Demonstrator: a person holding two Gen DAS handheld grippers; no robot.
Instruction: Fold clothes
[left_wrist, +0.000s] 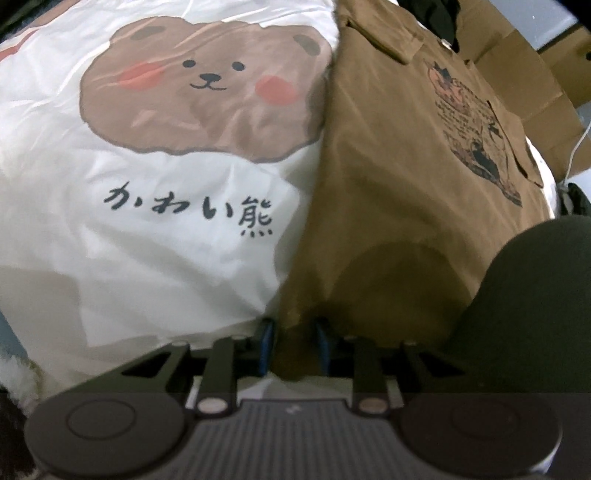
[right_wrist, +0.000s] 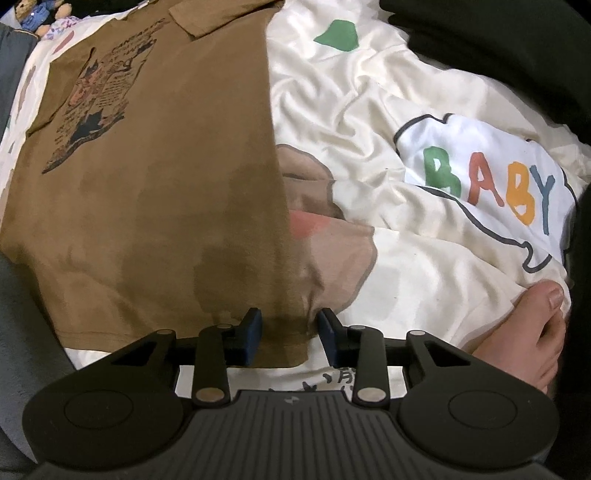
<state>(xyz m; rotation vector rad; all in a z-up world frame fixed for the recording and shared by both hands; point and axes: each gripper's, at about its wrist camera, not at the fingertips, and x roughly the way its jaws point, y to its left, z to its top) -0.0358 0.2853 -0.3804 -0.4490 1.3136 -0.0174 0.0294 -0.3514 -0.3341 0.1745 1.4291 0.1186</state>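
Left wrist view: the left hand-held gripper (left_wrist: 293, 341) has its blue pads (left_wrist: 266, 343) narrowed onto the near hem of the brown T-shirt (left_wrist: 399, 206), cloth bunched between them, looks pinched. The shirt lies flat on the bear-print bedsheet (left_wrist: 147, 240), its collar at the far end. Right wrist view: the right hand-held gripper (right_wrist: 290, 338) straddles the shirt's other hem corner, jaws partly apart; whether they actually bite the fabric I cannot tell. A bare foot (right_wrist: 532, 328) rests on the sheet, partly cut off. The shirt's chest print (right_wrist: 99, 107) is too blurred to read.
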